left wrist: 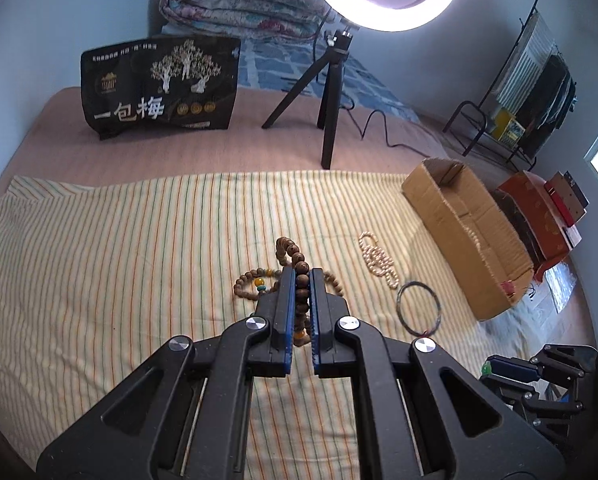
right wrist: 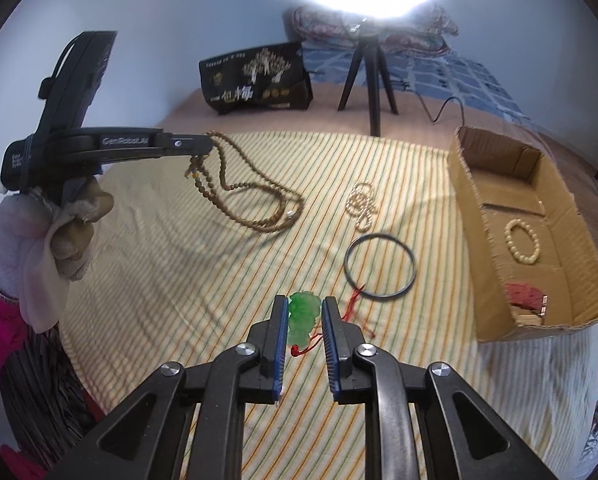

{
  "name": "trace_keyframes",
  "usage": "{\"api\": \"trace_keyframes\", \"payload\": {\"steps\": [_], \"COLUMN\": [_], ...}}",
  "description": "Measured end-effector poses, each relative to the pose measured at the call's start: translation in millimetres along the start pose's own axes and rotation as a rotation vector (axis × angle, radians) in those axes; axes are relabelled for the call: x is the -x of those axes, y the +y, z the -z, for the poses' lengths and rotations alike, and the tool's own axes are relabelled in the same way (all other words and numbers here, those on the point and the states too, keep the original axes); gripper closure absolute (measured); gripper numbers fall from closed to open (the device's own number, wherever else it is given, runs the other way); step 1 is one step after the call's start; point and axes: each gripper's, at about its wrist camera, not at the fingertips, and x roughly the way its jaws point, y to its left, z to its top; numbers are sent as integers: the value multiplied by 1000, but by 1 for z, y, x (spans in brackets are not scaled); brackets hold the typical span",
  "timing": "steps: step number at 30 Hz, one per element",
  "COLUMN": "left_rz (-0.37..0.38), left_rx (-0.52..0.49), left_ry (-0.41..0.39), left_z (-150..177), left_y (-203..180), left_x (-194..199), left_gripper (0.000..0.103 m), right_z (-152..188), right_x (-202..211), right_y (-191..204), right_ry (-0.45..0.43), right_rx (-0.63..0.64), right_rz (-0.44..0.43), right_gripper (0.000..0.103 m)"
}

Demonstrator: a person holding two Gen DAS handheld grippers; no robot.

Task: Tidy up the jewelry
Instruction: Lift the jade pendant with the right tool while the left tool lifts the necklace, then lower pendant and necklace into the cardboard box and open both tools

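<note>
My left gripper (left wrist: pixel 302 276) is shut on a brown wooden bead necklace (left wrist: pixel 299 264). The necklace hangs from it above the striped cloth, and its lower loop trails on the cloth (right wrist: pixel 259 200). That gripper also shows in the right wrist view (right wrist: pixel 203 146). My right gripper (right wrist: pixel 305 304) is shut on a green jade pendant (right wrist: pixel 303 314) with a red cord (right wrist: pixel 353 304), just above the cloth. A pearl strand (right wrist: pixel 362 204) and a dark bangle (right wrist: pixel 380 267) lie on the cloth. The cardboard box (right wrist: pixel 471 216) at the right holds a pearl bracelet (right wrist: pixel 522 240) and a red item (right wrist: pixel 523 295).
A ring light on a black tripod (left wrist: pixel 331 96) stands behind the striped cloth (left wrist: pixel 119 260), its cable trailing right. A black snack bag (left wrist: pixel 159 88) stands at the back left. A folded quilt (left wrist: pixel 239 4) lies beyond. Red boxes (left wrist: pixel 539 220) and a rack stand right of the bed.
</note>
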Motion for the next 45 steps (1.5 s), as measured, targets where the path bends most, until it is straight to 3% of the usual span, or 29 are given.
{"api": "trace_keyframes", "payload": {"steps": [18,45], "left_rz": [82,233], "left_rx": [-37,-114], "left_ry": [-132,-174], "left_z": [-32,-78], "left_y": [-35,-136], "left_x": [63,50], "left_gripper": [99,99], "right_z": [-17,-61], "right_x": [56,119], "right_y": [-35,-114], "right_ry": [-119,-266], "right_rx": [-40,-106], "right_rz": [54,154], "right_gripper": [88,88]}}
